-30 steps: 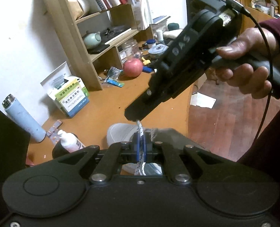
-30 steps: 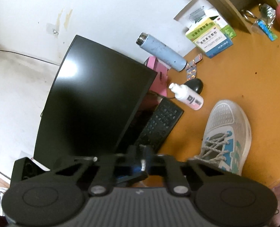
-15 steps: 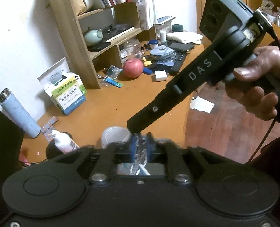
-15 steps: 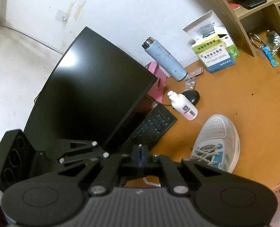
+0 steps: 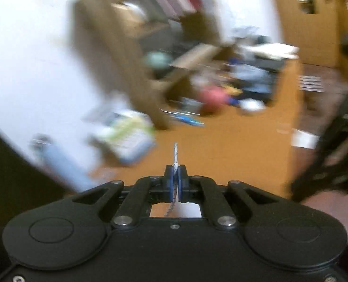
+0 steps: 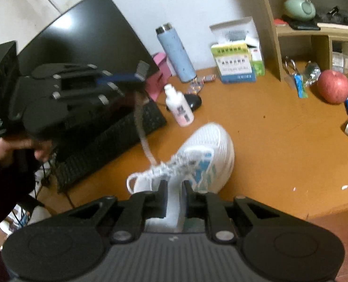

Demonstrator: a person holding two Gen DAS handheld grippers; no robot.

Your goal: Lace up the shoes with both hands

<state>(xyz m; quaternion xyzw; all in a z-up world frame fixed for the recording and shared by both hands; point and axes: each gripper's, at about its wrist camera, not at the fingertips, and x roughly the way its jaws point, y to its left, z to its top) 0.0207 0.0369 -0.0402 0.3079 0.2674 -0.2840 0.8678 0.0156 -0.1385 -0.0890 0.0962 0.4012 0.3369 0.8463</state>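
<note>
Orange-brown and cluttered, the wooden desk (image 6: 279, 141) runs from a black monitor (image 6: 79, 42) and black keyboard (image 6: 108, 145) at its left edge to a wooden shelf unit (image 6: 275, 35) at its back right corner. At the left, the left gripper (image 5: 175, 183) has its blue-padded jaws pressed together on the white, dark-flecked shoelace (image 5: 175, 152), whose tip stands up past the fingertips; in the right wrist view the lace (image 6: 145, 141) runs slack from that gripper down to the shoe. Behind the lace stand a pale blue metal flask (image 6: 176, 54) and a small white pump bottle (image 6: 179, 108) with a printed label too small to read. Mid-desk, near the front edge, lies the white mesh sneaker with blue side stripes (image 6: 197, 159), toe toward the back, its lacing partly done. Just before it, the right gripper (image 6: 175, 197) has its jaws opening with nothing pinched between them. The step in hand appears to be drawing one lace end out after a pass; next, I judge, the right gripper must take the other lace end or steady the shoe, precisely, since the lace is thin and limp. Further right, a green-and-white carton (image 6: 235, 63) carries rows of characters I cannot make out, and a red apple (image 6: 333, 85) sits toward the right edge. No brand is legible anywhere.
</note>
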